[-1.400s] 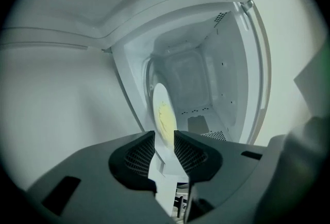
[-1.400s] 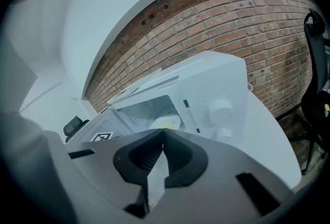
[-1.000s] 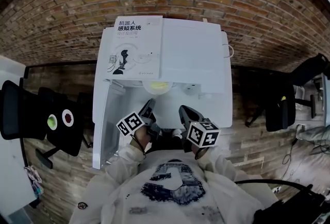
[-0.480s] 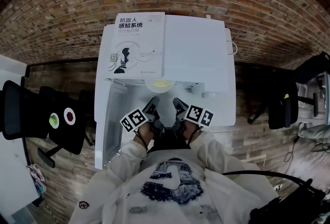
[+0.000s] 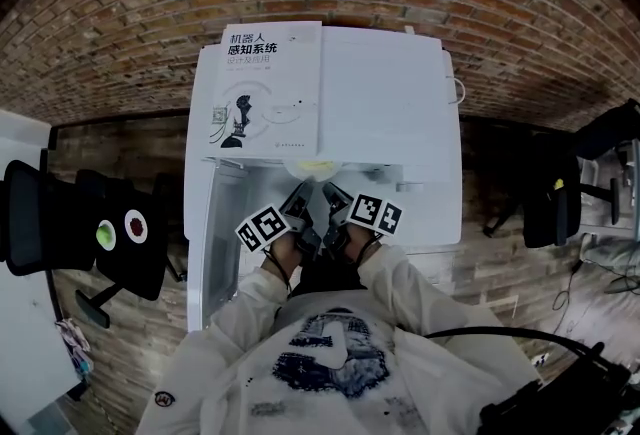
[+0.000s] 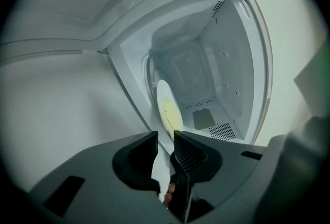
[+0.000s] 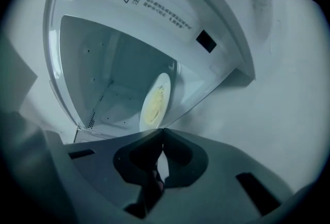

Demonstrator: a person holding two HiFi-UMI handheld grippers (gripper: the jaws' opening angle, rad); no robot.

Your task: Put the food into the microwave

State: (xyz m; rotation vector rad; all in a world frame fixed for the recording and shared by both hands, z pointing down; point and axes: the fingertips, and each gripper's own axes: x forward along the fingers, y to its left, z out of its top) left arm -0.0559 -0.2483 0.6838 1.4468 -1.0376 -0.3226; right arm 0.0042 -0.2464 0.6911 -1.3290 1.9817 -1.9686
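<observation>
**A:** Left gripper [image 5: 300, 200] first; how does it stand?

**B:** Jaws a narrow slit apart, nothing between them; the right gripper [image 5: 332, 200] has its jaws pressed together at the tips, empty as well.

**A:** And the food?

**B:** Yellow food [image 5: 314, 166] on a white plate [image 7: 165, 80], lying flat inside the microwave [image 5: 390, 103]; a round plate, so no long axis to speak of.

**A:** Which way from the grippers?

**B:** Straight ahead of both, just beyond their tips, deeper in the cavity; I cannot tell which is nearer.

**A:** What's left, then?

**B:** Likely the door [image 5: 205, 253]; it hangs open on the left, hinged that side, so the left gripper sits closer to it; the right would have to reach across.

**A:** Anything above?

**B:** Only a book [image 5: 270, 83] lying on the microwave's top, clear of the door's swing.
</observation>
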